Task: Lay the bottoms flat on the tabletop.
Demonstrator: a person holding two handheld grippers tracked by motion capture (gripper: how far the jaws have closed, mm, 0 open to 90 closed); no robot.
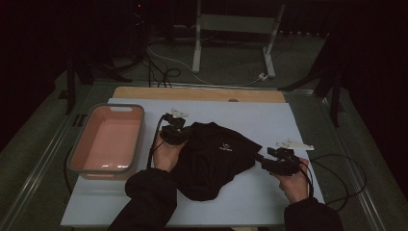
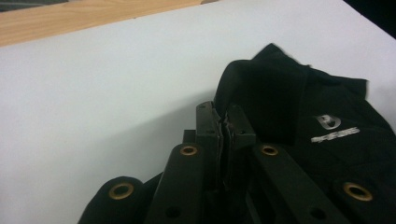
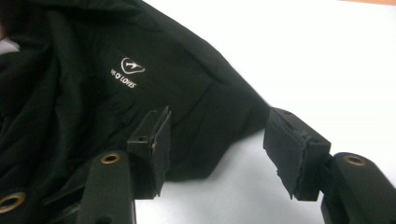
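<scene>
- Broadly, a white table (image 1: pixel 269 120) carries everything, with a strip of bare wood along its far edge.
- Next in size, a black garment (image 1: pixel 216 159) lies crumpled at the middle of the table — nearer the front edge than the far one, with a small white logo facing up.
- Then a pink tub (image 1: pixel 79 149) with a grey rim sits at the table's left edge, well apart from the garment.
- After that, the left gripper (image 1: pixel 179 126) is at the garment's left far side; in the left gripper view its jaws are pressed together on a fold of the black cloth (image 2: pixel 261 88), which stands up from between them.
- Likewise, the right gripper (image 1: pixel 260 157) lies near the table's right edge, pointing at the garment's right corner. In the right gripper view its jaws stand apart — the cloth's edge (image 3: pixel 210 135) reaches into the gap between them, close to the left pad, but neither pad presses on it.
- Last, black cables trail from both grippers, the right one looping by the right edge of the table.
</scene>
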